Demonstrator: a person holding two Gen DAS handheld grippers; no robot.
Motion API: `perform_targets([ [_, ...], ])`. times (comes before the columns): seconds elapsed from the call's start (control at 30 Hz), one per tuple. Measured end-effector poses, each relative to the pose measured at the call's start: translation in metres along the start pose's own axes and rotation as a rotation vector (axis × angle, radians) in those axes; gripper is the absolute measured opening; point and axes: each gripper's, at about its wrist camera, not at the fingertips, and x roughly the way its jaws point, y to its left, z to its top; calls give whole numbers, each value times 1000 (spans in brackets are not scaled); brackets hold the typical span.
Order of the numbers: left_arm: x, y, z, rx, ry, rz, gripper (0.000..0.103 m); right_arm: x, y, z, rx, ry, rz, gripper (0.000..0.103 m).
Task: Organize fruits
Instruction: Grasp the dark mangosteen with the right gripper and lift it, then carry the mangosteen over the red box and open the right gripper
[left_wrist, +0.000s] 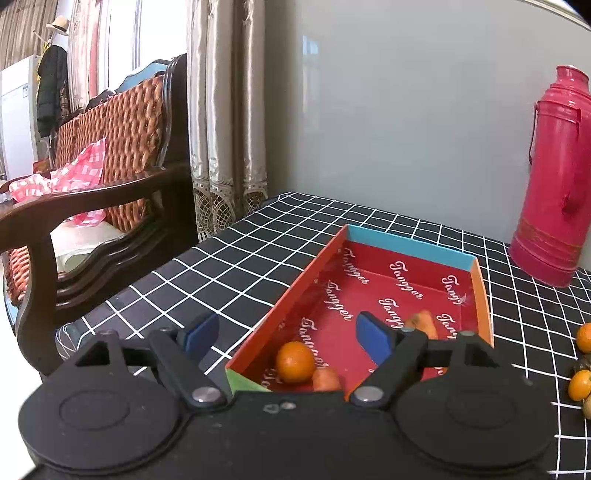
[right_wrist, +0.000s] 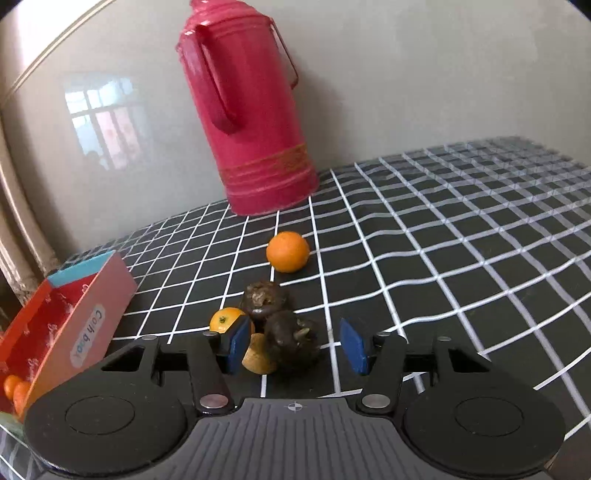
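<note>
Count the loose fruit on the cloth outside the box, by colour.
orange fruit: 2
dark brown fruit: 2
tan fruit: 1, partly hidden
Total: 5

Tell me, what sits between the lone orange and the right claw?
Two dark brown fruits, seen in the right wrist view, between the orange and the open claw.
</note>
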Motion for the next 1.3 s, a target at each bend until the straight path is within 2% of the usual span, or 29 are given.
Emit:
perform_targets([
  [0.1, -1, 0, 0, 2, -1, -3, 76, 1, -4, 1, 28, 3, 24, 39],
  [0.2, -1, -2, -1, 8, -4, -2, 76, 2, -7, 2, 59, 11, 50, 37],
  [0.23, -1, -2, -1, 8, -4, -2, 76, 1, -8, 1, 73, 16, 59, 33],
  [0.37, -1, -3, -1, 1, 0, -3, 77, -3, -7, 1, 65, 9, 65, 33],
  [0.53, -2, -2, -1, 3, -5, 4, 77, -20, 5, 4, -19, -94, 41, 33],
  [0.67, -1, 6, -1, -8, -3, 31, 78, -32, 22, 2, -108, -161, 67, 33],
  [0.77, 1, 16, 2, -37, 9, 59, 78, -36, 36, -2, -139, -169, 127, 33],
  [0.9, 3, 36, 4, -84, 25, 103, 78, -42, 57, -6, -162, -182, 264, 33],
  [1.07, 2, 56, 2, -87, 33, 146, 78, -46, 94, -16, -209, -181, 408, 33],
  [1.2, -1, 73, 1, -88, 21, 183, 78, -44, 124, -27, -245, -148, 491, 33],
  [1.3, 0, 87, 2, -97, 24, 208, 78, -39, 146, -38, -300, -120, 517, 33],
])
